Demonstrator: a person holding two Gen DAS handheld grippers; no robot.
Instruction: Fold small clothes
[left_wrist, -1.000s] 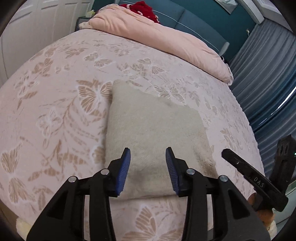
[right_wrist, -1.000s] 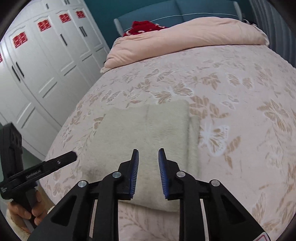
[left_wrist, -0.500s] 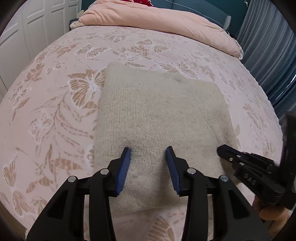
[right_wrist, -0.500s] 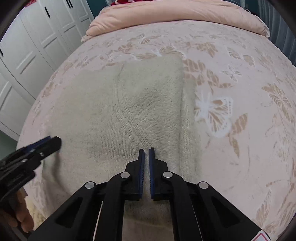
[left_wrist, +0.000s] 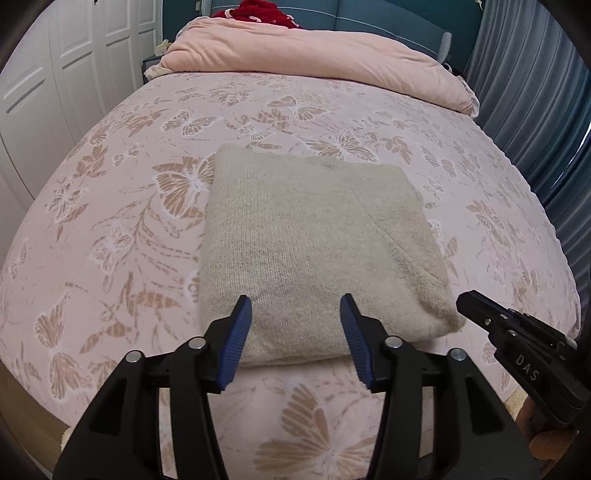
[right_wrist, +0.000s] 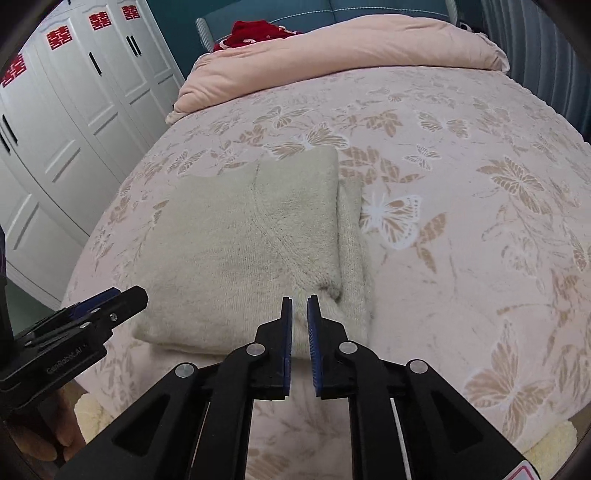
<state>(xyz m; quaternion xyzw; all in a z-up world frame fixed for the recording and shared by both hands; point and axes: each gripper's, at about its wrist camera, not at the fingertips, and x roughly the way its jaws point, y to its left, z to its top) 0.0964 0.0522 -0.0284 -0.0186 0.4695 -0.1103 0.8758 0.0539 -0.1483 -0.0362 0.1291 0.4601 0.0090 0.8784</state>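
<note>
A beige knit garment (left_wrist: 314, 240) lies folded into a thick rectangle on the pink butterfly bedspread (left_wrist: 110, 221). My left gripper (left_wrist: 295, 302) hovers over its near edge. Its jaws are opening, and the blue pads press on nothing. In the right wrist view the same garment (right_wrist: 240, 251) shows a folded layer along its right side. My right gripper (right_wrist: 300, 300) sits above the near right corner. Its jaws stand a narrow slit apart and are opening, with no cloth pinched. Each gripper shows in the other's view: the right gripper (left_wrist: 476, 306), the left gripper (right_wrist: 122, 299).
A rolled pink duvet (left_wrist: 314, 51) lies across the head of the bed with a red garment (left_wrist: 258, 9) behind it. White wardrobe doors (right_wrist: 55, 129) stand to the left, grey-blue curtains (left_wrist: 535, 110) to the right. The bed's near edge runs just below both grippers.
Both grippers dipped close to the garment, then drew back toward the near edge. The left jaws have widened. The right jaws closed fully, then parted a little.
</note>
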